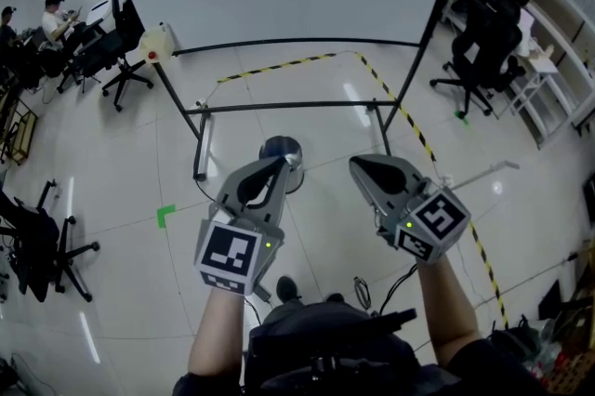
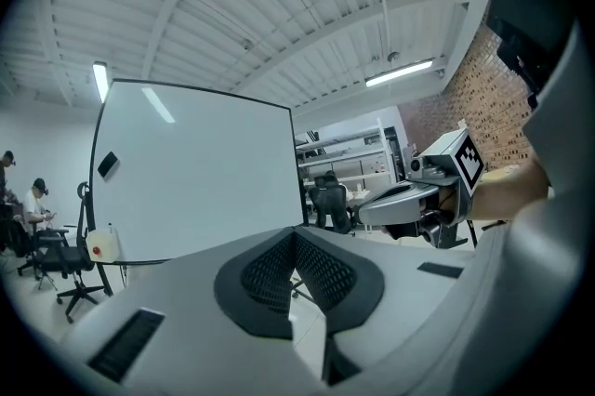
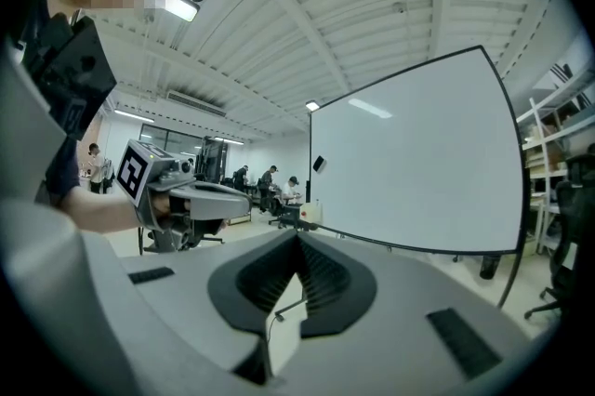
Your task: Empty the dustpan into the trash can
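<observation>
Trash can (image 1: 279, 146) stands on the floor just past the tip of your left claw (image 1: 283, 162), short of the whiteboard stand's lower bar (image 1: 288, 106). Both your claws are clenched with nothing in them. Your right claw (image 1: 354, 163) hovers beside the left. A thin pale rod (image 1: 479, 171) lies on the floor at right.

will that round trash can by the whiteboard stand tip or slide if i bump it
Probably slides: the trash can stands on glossy floor tiles. It looks small and narrow, so it is likely light and apt to tip if hit high.
</observation>
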A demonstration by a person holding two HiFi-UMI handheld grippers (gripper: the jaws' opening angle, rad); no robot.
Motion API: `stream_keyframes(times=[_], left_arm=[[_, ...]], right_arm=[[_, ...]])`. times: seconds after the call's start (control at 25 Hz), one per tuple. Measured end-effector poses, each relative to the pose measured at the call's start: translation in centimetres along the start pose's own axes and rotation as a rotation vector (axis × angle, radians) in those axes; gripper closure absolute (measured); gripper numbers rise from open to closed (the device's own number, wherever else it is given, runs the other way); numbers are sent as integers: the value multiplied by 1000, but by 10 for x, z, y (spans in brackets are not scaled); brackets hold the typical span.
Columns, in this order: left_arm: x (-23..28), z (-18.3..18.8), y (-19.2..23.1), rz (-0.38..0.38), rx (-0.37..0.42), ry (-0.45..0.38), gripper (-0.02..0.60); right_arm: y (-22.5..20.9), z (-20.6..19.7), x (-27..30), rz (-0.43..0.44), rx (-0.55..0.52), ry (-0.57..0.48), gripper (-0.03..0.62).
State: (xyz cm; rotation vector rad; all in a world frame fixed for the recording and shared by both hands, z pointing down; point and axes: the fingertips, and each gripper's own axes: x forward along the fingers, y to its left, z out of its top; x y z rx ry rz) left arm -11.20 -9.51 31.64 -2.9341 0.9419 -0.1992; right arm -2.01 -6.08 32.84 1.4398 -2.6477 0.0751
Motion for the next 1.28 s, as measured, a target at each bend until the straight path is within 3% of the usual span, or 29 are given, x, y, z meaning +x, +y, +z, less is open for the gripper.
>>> stream_keyframes(times=[0.48, 1.28], left_arm=[[-8, 6, -29, 44, 20, 11, 584], [5, 11, -29, 84, 49, 7, 584]], right_arm=[[3, -1, -20, 49, -25, -4, 586], [-1, -1, -12, 110, -26, -1, 586]])
